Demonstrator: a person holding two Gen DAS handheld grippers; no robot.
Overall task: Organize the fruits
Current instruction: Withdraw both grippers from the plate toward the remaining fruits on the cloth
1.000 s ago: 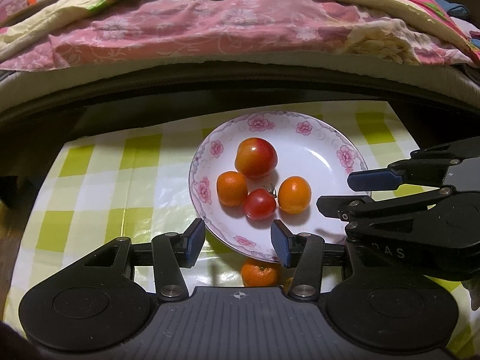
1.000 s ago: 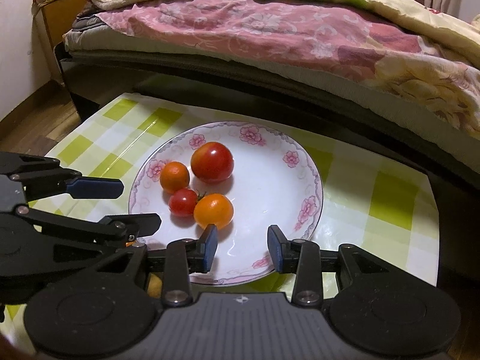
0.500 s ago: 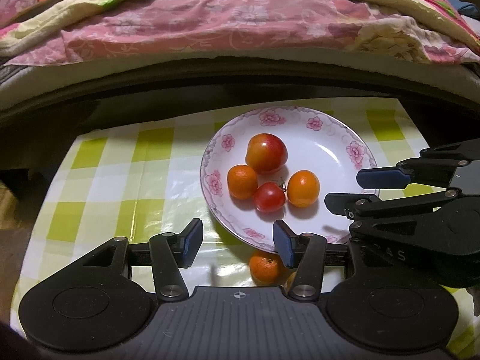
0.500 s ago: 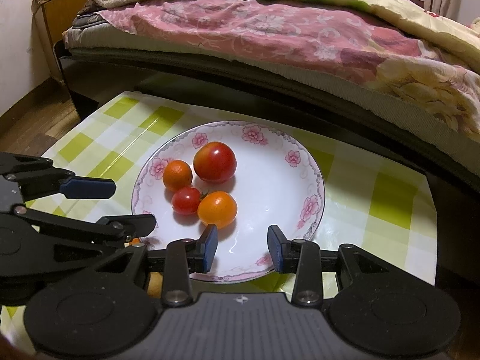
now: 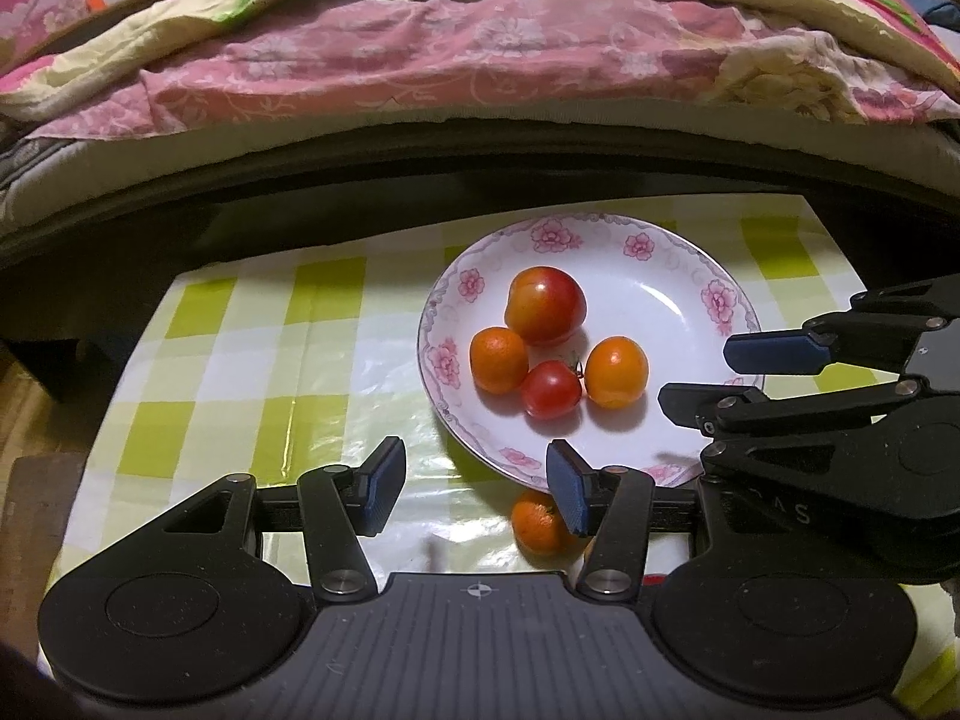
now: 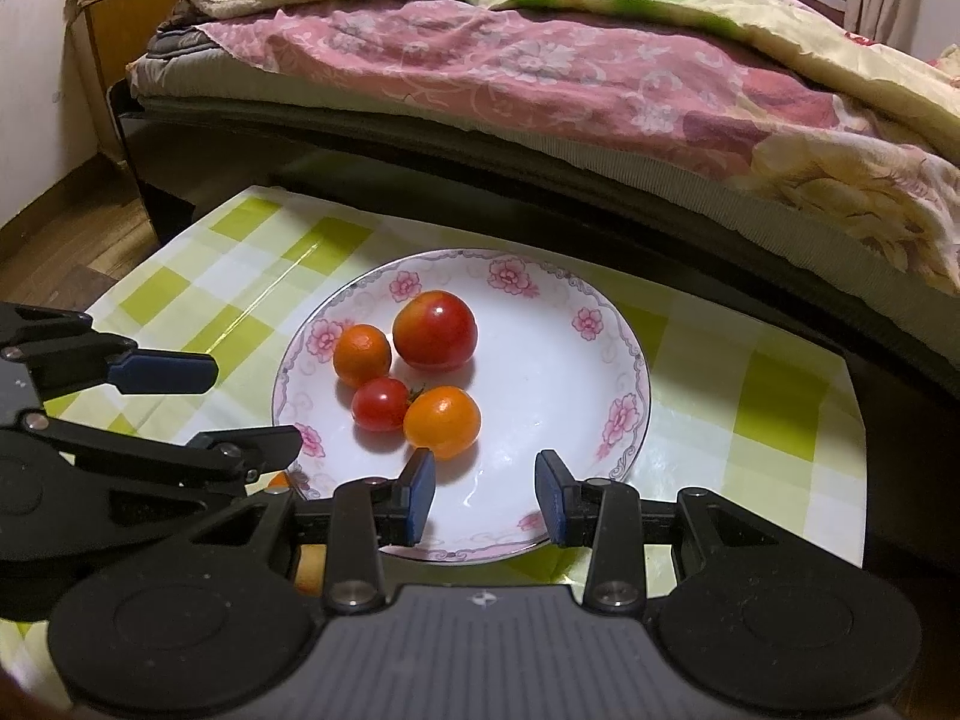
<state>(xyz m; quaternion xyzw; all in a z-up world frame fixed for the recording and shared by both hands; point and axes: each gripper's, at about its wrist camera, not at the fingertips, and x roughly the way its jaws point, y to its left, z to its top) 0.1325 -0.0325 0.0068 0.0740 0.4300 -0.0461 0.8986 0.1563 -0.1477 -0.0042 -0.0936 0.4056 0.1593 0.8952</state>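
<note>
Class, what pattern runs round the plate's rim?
Pink flowers on white plate; right wrist view shows it best.

four fruits (image 5: 543,351) clustered on floral plate (image 5: 690,276) (a fifth (image 5: 534,522) just off its rim)

Left gripper (image 5: 474,492): jaws parted, nothing between the pads, tilted downward.
Right gripper (image 6: 485,491): jaws narrowly parted, empty, tilted downward, just beside the left.

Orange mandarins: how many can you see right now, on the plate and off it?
3. Two lie on the white flower-rimmed plate: one at the left, one at the right. A third sits on the checked cloth just off the near rim. More may hide behind the tongs.
</note>
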